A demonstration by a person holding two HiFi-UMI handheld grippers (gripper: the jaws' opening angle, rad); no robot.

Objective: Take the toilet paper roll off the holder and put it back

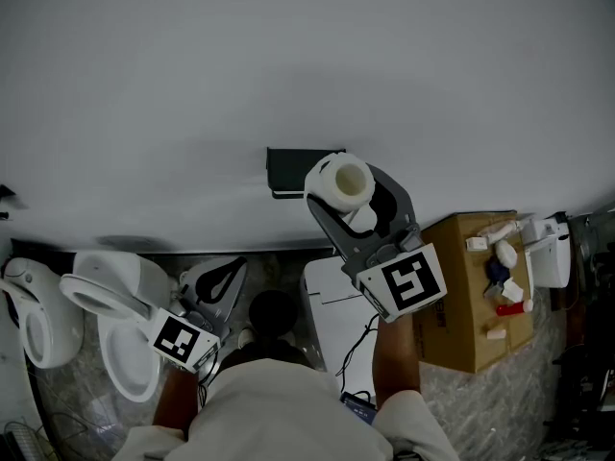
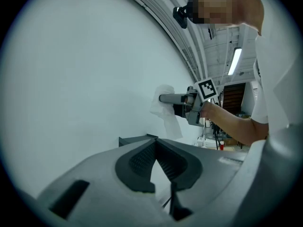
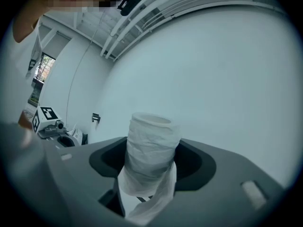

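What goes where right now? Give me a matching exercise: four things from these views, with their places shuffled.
Things:
1. roll
2. holder
3. box
4. toilet

Places:
A. on the wall
B. gripped in the right tool
C. low at the left of the head view
D. low at the right of the head view

Pairs: 1-B, 2-A, 3-D, 4-C

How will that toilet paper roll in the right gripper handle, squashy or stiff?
Probably squashy: the white toilet paper roll looks loosely wound and wrinkled. Its hanging tail seems floppy and could snag. Being round, it would likely roll if laid sideways.
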